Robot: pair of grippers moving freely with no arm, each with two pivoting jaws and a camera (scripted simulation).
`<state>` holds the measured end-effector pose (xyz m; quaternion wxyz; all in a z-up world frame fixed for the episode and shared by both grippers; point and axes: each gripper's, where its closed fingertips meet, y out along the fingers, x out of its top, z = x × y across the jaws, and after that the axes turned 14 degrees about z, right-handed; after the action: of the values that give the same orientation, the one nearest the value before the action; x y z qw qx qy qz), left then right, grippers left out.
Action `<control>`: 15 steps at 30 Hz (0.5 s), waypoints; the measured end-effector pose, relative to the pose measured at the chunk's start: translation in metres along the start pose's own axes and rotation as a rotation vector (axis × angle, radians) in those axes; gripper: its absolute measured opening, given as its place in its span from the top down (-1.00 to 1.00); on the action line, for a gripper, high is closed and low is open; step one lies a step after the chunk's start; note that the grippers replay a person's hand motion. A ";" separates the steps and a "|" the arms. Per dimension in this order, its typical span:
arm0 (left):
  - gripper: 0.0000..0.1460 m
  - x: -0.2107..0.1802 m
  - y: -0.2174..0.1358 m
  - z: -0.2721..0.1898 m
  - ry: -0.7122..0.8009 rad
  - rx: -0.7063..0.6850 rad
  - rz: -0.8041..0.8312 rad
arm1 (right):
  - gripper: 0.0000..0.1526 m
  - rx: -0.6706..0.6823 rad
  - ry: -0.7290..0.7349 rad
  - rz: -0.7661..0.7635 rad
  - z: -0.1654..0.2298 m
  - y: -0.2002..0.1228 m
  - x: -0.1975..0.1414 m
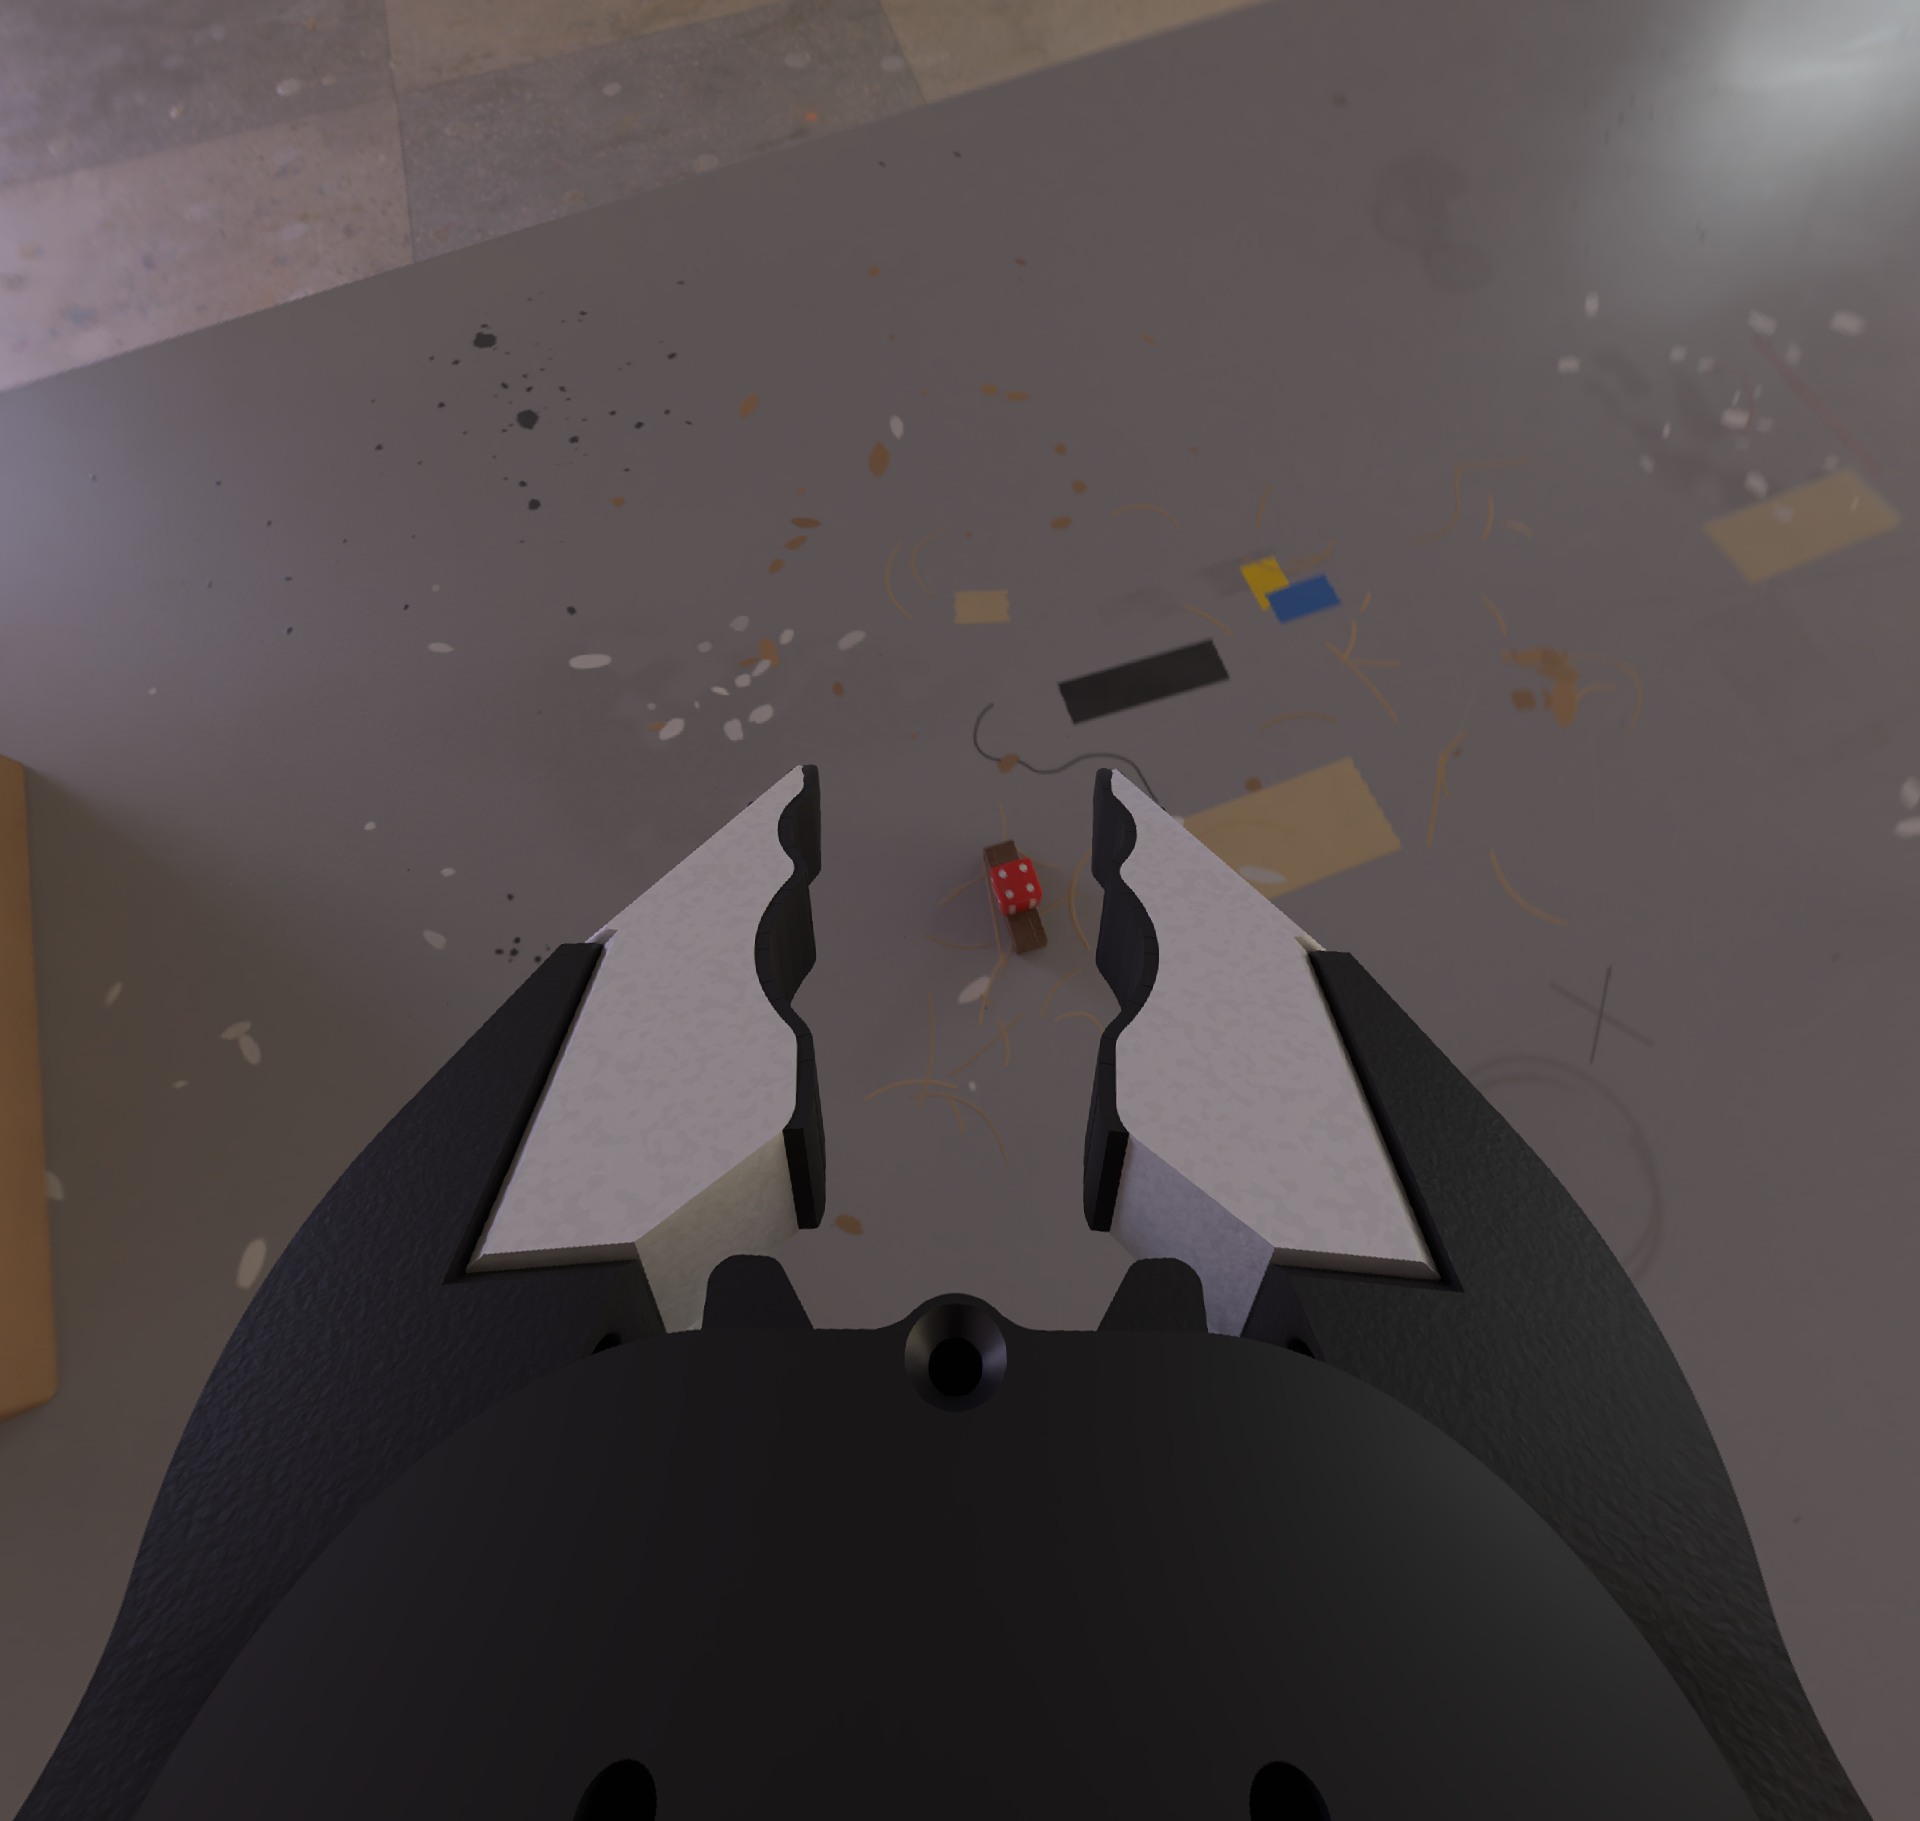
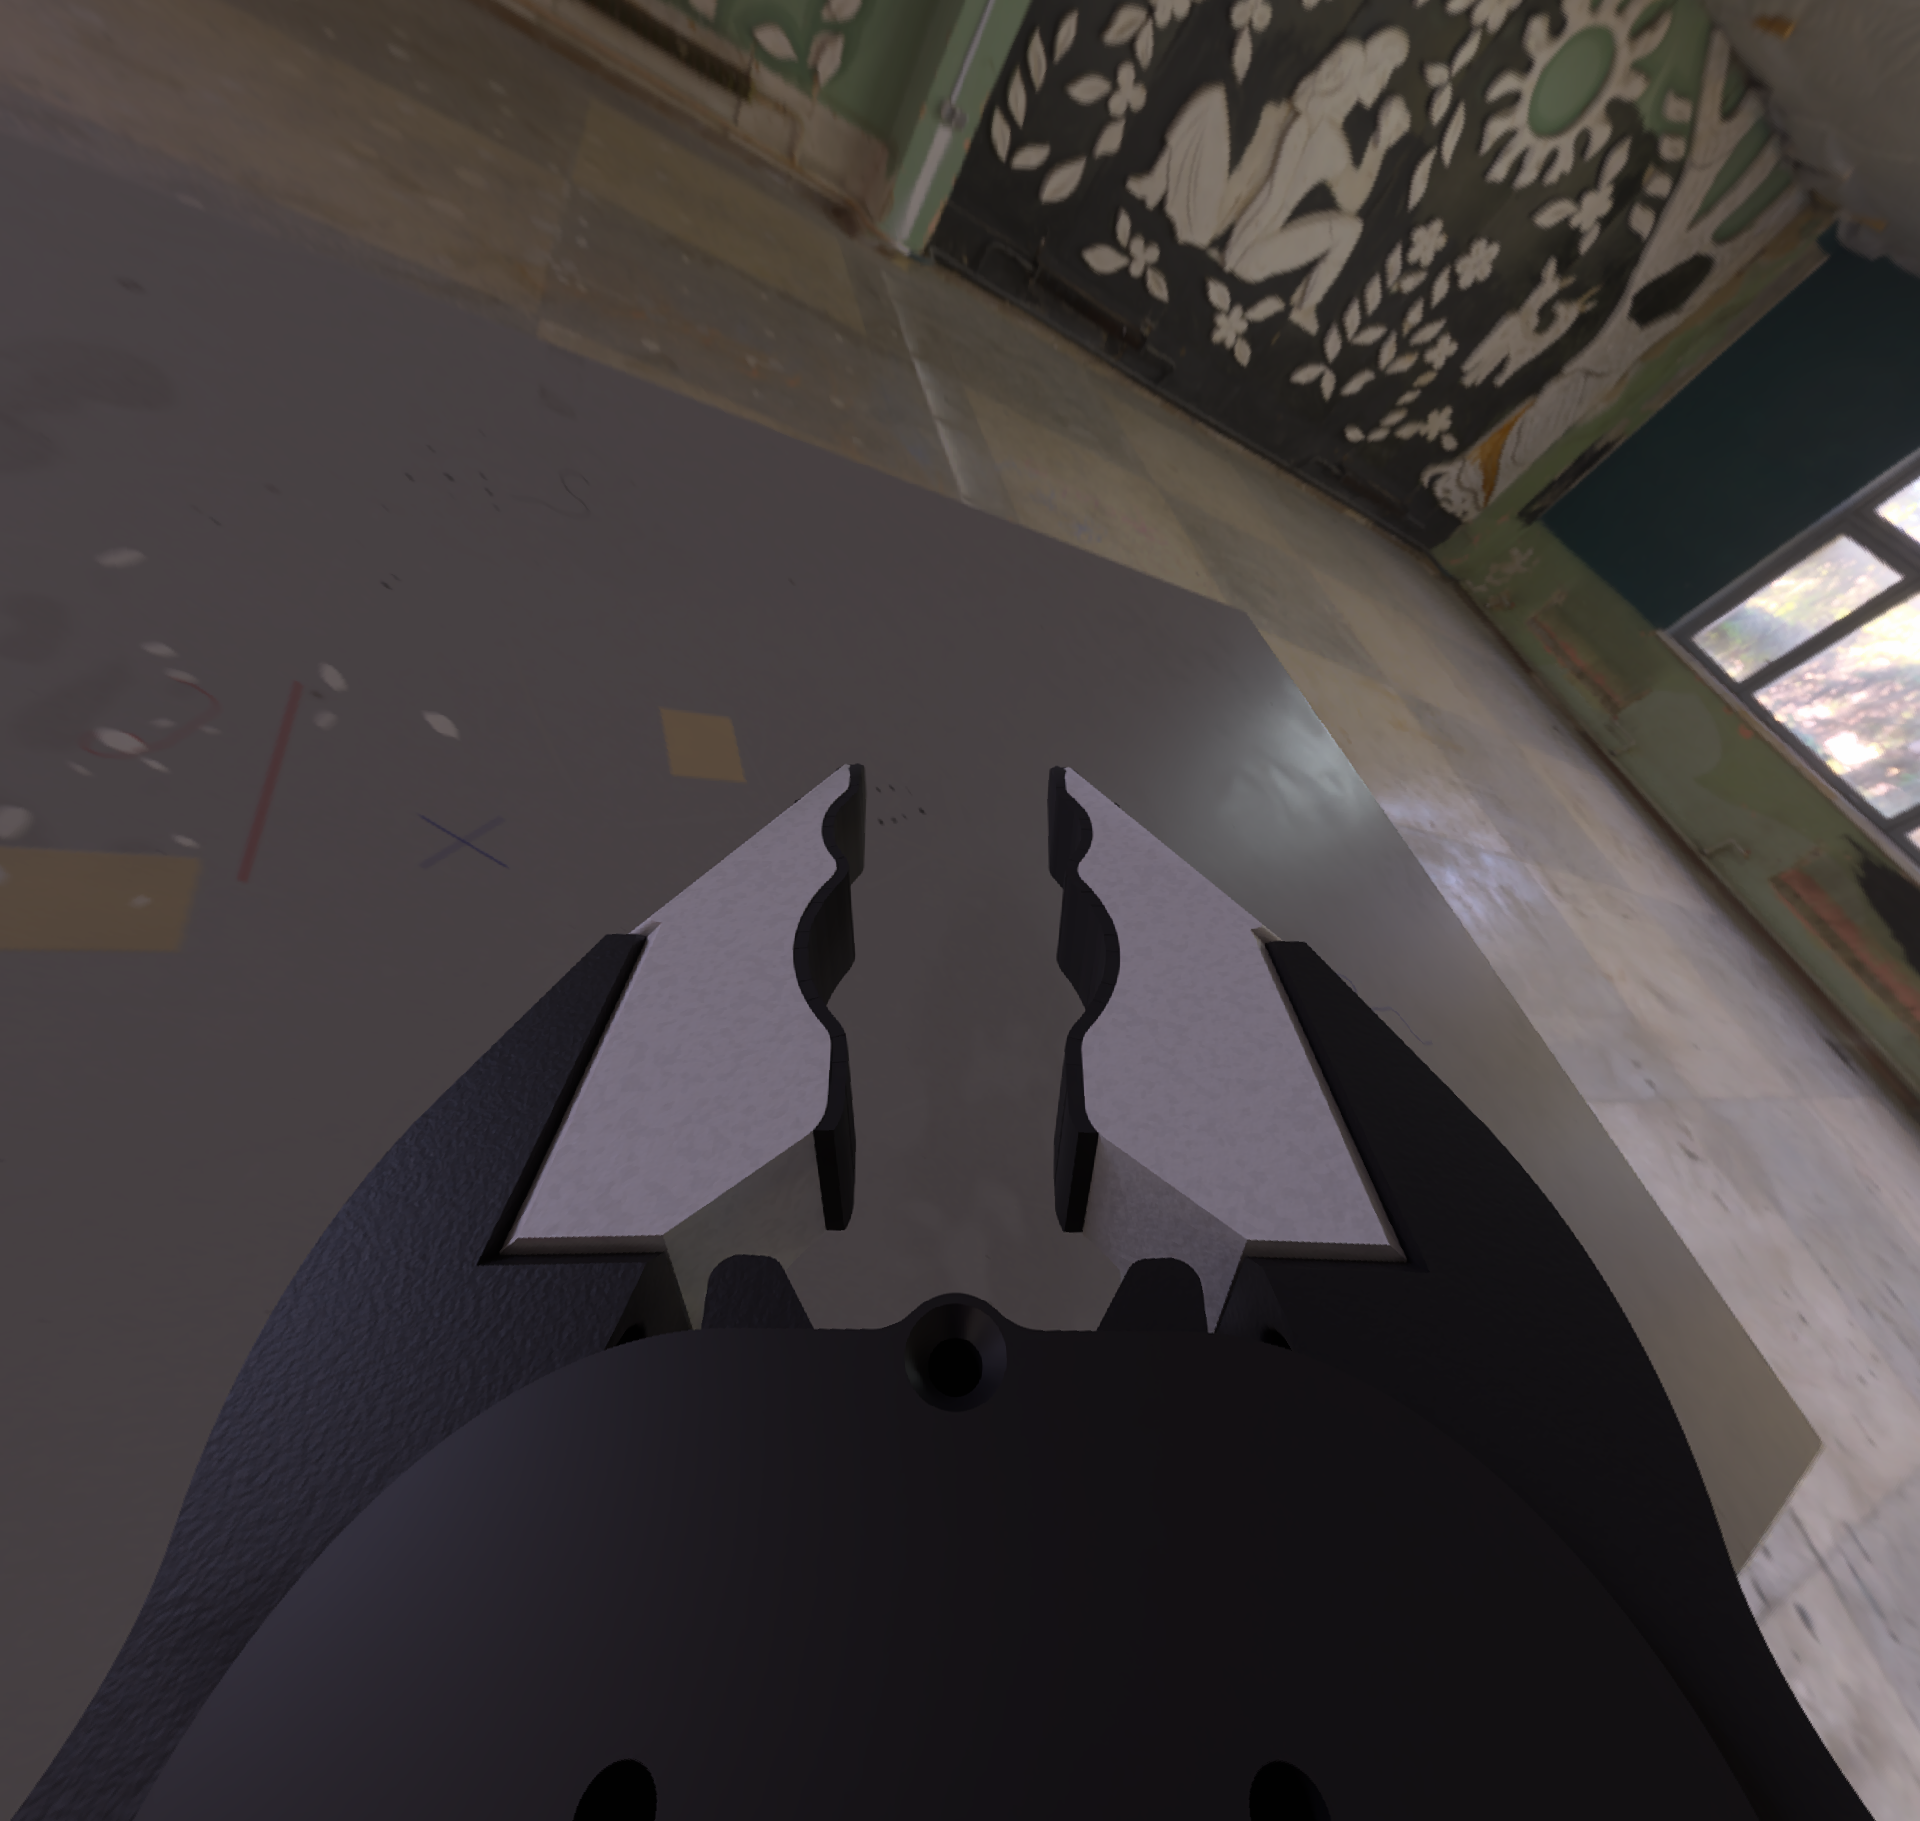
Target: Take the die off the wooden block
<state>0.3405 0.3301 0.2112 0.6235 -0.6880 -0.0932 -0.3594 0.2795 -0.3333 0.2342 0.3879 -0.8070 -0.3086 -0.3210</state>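
A small red die (image 1: 1014,884) with white pips sits on a small dark wooden block (image 1: 1016,901) on the grey table (image 1: 416,836). In the left wrist view it shows between my fingers, far below. My left gripper (image 1: 956,784) is open and empty, high above the die. My right gripper (image 2: 954,784) is open and empty over the grey table near its right edge (image 2: 1382,836). Neither the die nor the block shows in the right wrist view.
The tabletop bears flat marks: tan patches (image 1: 1288,826), a black strip (image 1: 1143,680), yellow and blue squares (image 1: 1288,589), specks and scribbles. A tan board edge (image 1: 21,1085) lies at the far left. The table's far edge (image 1: 727,202) meets a tiled floor.
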 end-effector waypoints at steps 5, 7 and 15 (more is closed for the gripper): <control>0.31 -0.020 0.010 -0.018 0.060 0.128 0.083 | 0.40 0.006 0.001 -0.063 0.021 -0.016 0.019; 0.29 -0.029 0.015 -0.011 0.025 0.158 0.107 | 0.38 0.023 -0.003 -0.061 0.029 -0.016 0.021; -0.06 -0.089 0.039 0.022 -0.143 0.126 0.312 | 0.35 0.063 0.000 -0.064 0.047 -0.006 0.027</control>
<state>0.3075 0.3711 0.1269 0.7054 -0.6775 -0.0520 -0.2020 0.3044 -0.2843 0.2343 0.4026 -0.7842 -0.3440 -0.3235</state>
